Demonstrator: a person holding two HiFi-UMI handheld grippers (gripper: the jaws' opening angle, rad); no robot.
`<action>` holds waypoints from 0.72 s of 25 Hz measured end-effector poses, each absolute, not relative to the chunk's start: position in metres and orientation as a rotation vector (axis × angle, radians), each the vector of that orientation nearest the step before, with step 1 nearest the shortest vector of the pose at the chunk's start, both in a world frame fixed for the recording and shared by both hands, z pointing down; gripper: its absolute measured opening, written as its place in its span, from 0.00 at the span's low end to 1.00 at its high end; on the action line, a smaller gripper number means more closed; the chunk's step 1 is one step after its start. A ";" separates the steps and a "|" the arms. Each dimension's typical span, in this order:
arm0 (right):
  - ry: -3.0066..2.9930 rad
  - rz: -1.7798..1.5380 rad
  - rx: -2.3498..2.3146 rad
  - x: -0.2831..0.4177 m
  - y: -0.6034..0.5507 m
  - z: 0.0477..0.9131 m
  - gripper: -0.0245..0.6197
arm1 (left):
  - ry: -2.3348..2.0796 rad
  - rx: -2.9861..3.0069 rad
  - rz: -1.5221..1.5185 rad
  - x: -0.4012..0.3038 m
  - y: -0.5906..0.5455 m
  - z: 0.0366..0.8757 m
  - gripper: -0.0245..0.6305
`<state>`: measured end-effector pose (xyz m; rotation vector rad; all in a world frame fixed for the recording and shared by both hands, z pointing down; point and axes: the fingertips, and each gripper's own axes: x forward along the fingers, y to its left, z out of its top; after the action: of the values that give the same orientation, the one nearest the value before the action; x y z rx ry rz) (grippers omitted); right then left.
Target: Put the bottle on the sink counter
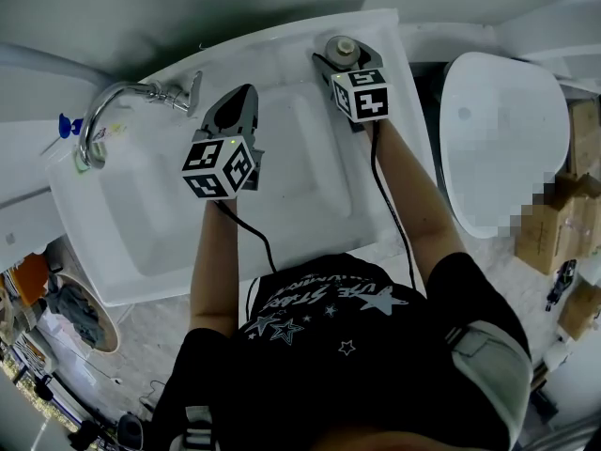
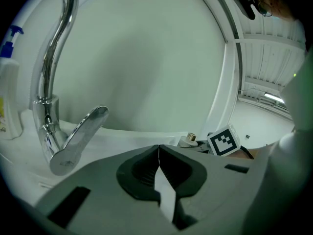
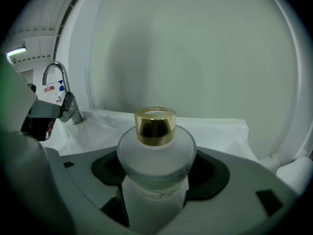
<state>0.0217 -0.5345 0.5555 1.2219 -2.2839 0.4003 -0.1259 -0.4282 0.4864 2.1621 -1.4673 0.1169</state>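
Frosted bottle (image 3: 156, 151) with a gold cap is clamped in the right gripper (image 1: 340, 64) at the far right corner of the sink counter (image 1: 383, 28). Over the basin (image 1: 310, 163), the left gripper (image 2: 159, 153) hovers with jaws pressed together, empty. Only the release appears left.

Bottle (image 3: 156, 153): frosted, with a gold cap (image 3: 155, 125), is standing between the jaws.
Gripper (image 3: 157, 170): is clamping it on both sides.
Faucet (image 3: 72, 109): is arching over the white sink (image 3: 112, 124), far left.

Left gripper (image 1: 244, 97), held out over the middle of the sink (image 1: 84, 224), has its jaws pressed together; right gripper (image 1: 341, 64) clamps a bottle (image 3: 155, 151) at its back right corner.
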 end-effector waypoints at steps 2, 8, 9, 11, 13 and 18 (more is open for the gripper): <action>-2.281 0.401 1.223 0.021 -0.536 0.557 0.53 | -1.460 2.165 0.118 -0.125 -0.428 0.487 0.05; -2.285 0.376 1.218 0.016 -0.540 0.558 0.53 | -1.454 2.172 0.125 -0.126 -0.429 0.489 0.05; -2.285 0.368 1.219 0.016 -0.541 0.558 0.53 | -1.454 2.170 0.126 -0.126 -0.429 0.489 0.05; -2.285 0.352 1.221 0.015 -0.543 0.558 0.53 | -1.453 2.166 0.125 -0.126 -0.429 0.490 0.05; -2.289 0.344 1.223 0.015 -0.544 0.557 0.53 | -1.451 2.161 0.124 -0.126 -0.428 0.492 0.05; -2.299 0.337 1.230 0.014 -0.545 0.556 0.53 | -1.445 2.154 0.123 -0.127 -0.427 0.493 0.05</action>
<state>0.0136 -0.5446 0.5564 1.2303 -2.2992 0.3375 -0.1269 -0.4273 0.4931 2.1540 -1.4454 0.1232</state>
